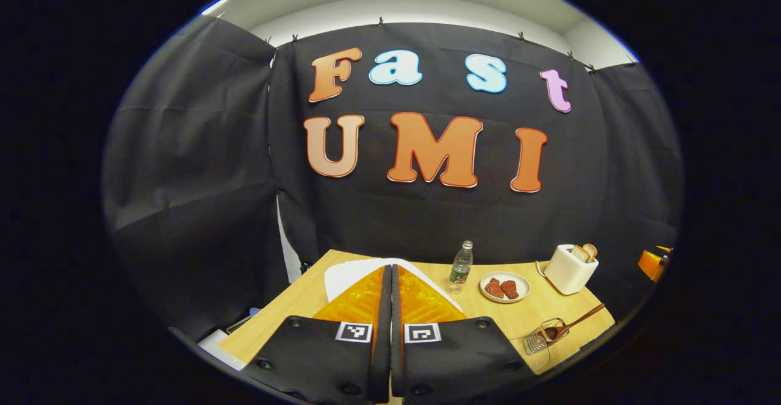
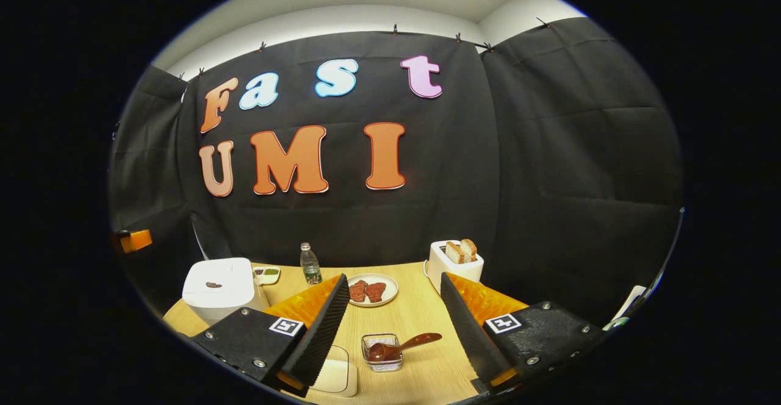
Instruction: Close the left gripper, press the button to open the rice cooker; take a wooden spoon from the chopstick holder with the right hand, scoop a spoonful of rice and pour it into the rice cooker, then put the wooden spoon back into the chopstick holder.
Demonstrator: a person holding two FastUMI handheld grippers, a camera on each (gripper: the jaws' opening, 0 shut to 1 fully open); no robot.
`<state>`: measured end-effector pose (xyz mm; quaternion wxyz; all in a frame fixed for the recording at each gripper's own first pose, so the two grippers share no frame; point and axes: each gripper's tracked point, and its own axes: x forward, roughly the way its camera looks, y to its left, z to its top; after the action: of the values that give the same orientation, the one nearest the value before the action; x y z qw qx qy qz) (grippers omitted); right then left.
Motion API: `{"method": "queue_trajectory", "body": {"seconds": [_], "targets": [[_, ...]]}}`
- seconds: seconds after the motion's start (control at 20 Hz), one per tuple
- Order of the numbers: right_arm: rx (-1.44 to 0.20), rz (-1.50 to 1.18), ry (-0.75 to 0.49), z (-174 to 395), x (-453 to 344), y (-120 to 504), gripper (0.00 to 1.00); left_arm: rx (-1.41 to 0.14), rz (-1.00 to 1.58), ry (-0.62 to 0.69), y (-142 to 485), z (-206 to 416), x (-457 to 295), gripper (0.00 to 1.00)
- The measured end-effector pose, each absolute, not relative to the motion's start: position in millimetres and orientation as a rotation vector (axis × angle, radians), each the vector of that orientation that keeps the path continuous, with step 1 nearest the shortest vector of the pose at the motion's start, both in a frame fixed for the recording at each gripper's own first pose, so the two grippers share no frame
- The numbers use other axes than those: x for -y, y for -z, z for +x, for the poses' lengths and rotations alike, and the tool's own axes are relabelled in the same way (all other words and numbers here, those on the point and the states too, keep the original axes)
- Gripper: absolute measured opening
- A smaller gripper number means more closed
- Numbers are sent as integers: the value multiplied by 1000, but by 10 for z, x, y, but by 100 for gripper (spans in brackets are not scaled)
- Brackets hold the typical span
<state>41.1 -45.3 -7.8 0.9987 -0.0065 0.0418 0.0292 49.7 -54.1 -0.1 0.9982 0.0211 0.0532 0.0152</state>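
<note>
My left gripper [image 1: 390, 283] is pressed together over the closed white rice cooker [image 2: 218, 287]; my right gripper [image 2: 395, 304] is spread wide. One dark wooden spoon [image 2: 399, 346] leans in the single wire chopstick holder [image 2: 382, 352] on the table [image 2: 421, 319], near one plate [image 2: 373, 290], one bottle [image 2: 310, 265] and one toaster [image 2: 454, 263].

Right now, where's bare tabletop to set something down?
Bare wood lies between the plate and the spoon holder, and right of the holder toward the toaster. The back-left is crowded: rice cooker, small dish, bottle.
</note>
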Motion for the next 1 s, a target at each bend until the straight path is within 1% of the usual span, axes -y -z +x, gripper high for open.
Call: {"method": "queue_trajectory", "body": {"seconds": [0.05, 0.1, 0.15, 0.3, 0.5, 0.75, 1.0], "targets": [[-82, -13, -57, 416, 463, 70, 93, -121, 46, -26, 47, 569, 530, 6], [-82, -13, -52, 421, 477, 74, 93, -131, 30, 4, 92, 599, 618, 3], [-85, -13, -47, 433, 498, 82, 93, -144, 15, 23, 155, 652, 700, 5], [-93, -17, -30, 464, 558, 121, 93, -199, 18, 52, 443, 915, 749, 5], [-115, -32, 0, 476, 672, 201, 93, -266, 37, 64, 835, 1308, 741, 5], [-142, -48, 60, 479, 882, 293, 93, -396, 41, 68, 1318, 1760, 658, 5], [-170, 4, 98, 471, 1026, 350, 93, -482, 49, 60, 1634, 1866, 535, 5]]}}
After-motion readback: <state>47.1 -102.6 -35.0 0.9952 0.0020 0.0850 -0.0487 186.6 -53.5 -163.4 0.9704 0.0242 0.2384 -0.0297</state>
